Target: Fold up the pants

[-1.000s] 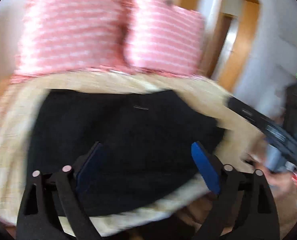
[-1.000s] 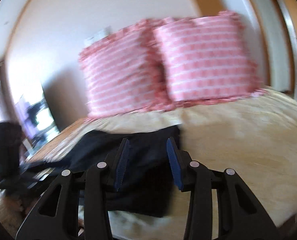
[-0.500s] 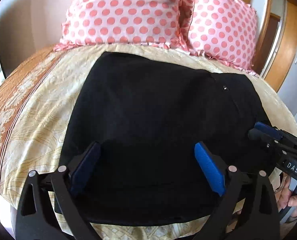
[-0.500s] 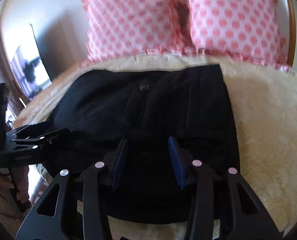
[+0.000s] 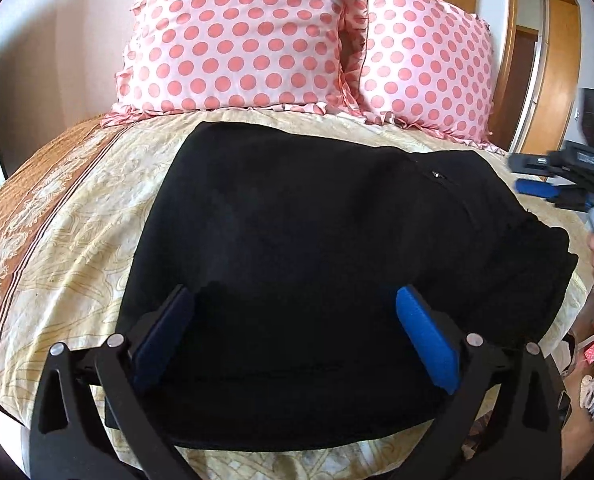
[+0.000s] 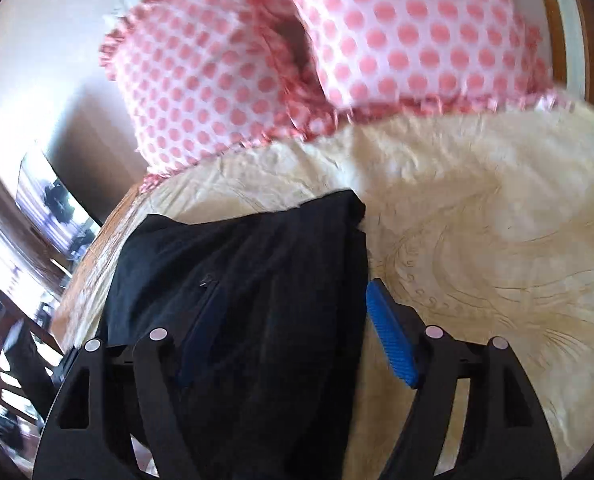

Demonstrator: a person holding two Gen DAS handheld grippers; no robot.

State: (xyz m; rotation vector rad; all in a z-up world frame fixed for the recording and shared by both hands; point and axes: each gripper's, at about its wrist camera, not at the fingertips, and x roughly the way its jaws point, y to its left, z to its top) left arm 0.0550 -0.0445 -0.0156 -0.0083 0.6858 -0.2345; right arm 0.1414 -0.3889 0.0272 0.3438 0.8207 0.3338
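pants (image 5: 337,248): black, lying flat on the bed (image 5: 69,240), spread across its middle, with one edge reaching the near edge of the bed and the far edge just short of the pillows (image 5: 241,36). already looks doubled into a broad slab; a small button or rivet shows toward the right side.
bed cover: cream and brown patterned sheet, slightly rumpled, soft underlay.
left gripper (image 5: 293,340): jaws spread wide, nothing between them, hovering over the near edge of the pants.
right gripper (image 6: 297,336): jaws released, holding nothing, straddling the right-hand edge of the pants (image 6: 257,300); right pad over bare sheet, left pad over cloth. view is blurred.
handling: my read is light, limp fabric with no stiffness; it will sag and drag when lifted from one point. layers may slide on each other. not fragile.
grip: best guess is a pinch through all layers at two corners of one short edge, one gripper each, so the edge stays straight while carried over.
risk: catching only the top layer, or snagging the sheet along with it.
stage: judged partway, a further fold likely needed.
unclear: which end is the waistband; cannot tell for sure.
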